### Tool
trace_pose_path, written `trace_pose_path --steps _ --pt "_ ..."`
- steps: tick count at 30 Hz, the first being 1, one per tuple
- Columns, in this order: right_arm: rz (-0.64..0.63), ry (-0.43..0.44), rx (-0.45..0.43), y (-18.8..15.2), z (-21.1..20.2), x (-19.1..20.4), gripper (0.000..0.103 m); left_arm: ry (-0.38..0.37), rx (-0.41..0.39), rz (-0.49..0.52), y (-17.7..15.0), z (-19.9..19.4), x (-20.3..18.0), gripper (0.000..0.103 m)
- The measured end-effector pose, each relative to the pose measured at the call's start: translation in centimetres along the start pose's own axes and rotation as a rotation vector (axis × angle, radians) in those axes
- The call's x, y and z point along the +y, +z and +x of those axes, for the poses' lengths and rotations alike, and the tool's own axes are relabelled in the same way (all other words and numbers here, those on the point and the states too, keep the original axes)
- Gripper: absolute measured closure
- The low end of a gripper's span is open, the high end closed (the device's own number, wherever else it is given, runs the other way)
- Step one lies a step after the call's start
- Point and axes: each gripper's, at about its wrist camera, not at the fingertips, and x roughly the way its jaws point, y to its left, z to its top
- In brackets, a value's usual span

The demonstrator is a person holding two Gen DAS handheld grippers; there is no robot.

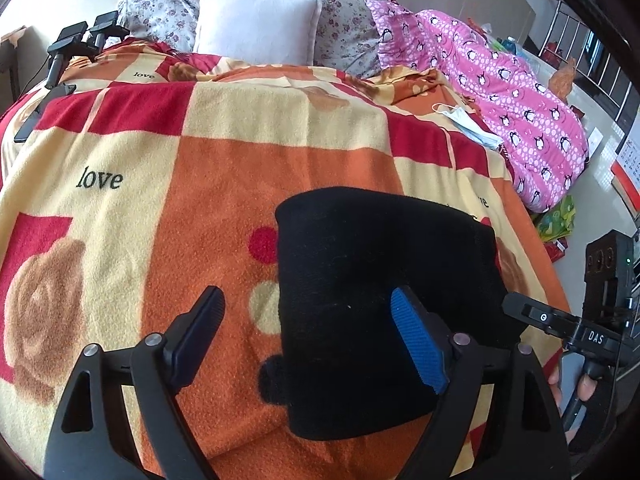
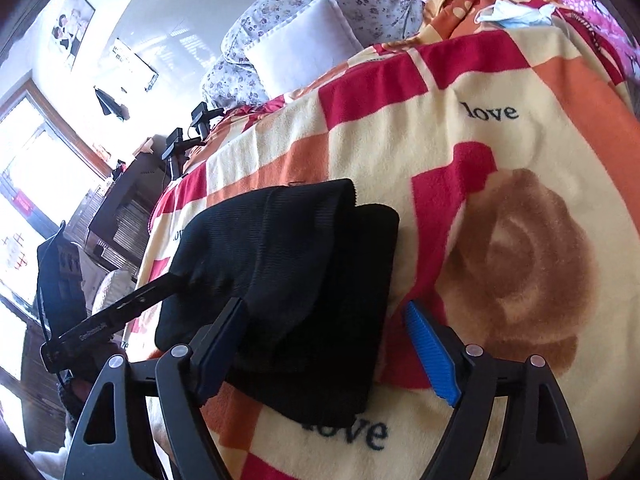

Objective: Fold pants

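I see my left gripper (image 1: 306,332) wide open, one finger over the folded black pants (image 1: 384,304) on the blanket (image 1: 120,184). My right gripper (image 2: 326,344) is wide open too, holding nothing.

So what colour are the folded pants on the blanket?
Black pants, seen best in the left wrist view.

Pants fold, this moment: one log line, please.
pants: black, folded compact on blanket | left gripper: open, nothing held | right gripper: open, nothing held | fold looks done
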Motion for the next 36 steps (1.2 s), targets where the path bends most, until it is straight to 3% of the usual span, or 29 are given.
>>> trace_pose_path --steps 5,13,17,18,19,20,22,25,32,36 --pt "0.017 0.045 -0.011 0.5 0.8 -0.2 0.019 -0.012 0.028 0.015 -0.2 1.3 -0.5 0.017" --pt "-0.028 0.034 -0.011 1.0 2.0 0.6 0.018 -0.023 0.016 -0.024 0.0 2.0 -0.1 0.013" --pt "-0.046 0.01 -0.039 0.8 2.3 1.1 0.022 -0.084 0.03 -0.071 -0.2 3.1 0.2 0.013" --pt "-0.051 -0.002 -0.046 0.8 2.3 1.2 0.03 -0.09 0.028 -0.077 -0.2 3.0 0.2 0.017" --pt "-0.053 -0.002 -0.053 0.7 2.2 1.2 0.034 -0.103 0.035 -0.07 -0.2 2.9 0.0 0.032" --pt "-0.051 0.002 -0.059 0.7 2.1 1.2 0.037 -0.121 0.034 -0.055 -0.1 2.5 -0.6 0.037" --pt "-0.064 -0.004 -0.076 0.8 1.4 1.6 0.046 -0.086 0.024 -0.009 0.1 1.9 -1.6 0.046" --pt "-0.082 0.017 -0.107 1.9 0.3 2.5 0.052 -0.084 0.015 0.031 1.0 1.0 -2.6 0.056" --pt "-0.146 0.037 -0.151 5.4 0.1 5.2 0.052 -0.062 -0.062 0.055 5.0 0.1 -3.0 0.058" --pt "-0.147 0.043 -0.157 7.7 1.7 5.6 0.052 -0.039 -0.062 0.046 6.8 1.2 -2.2 0.058"
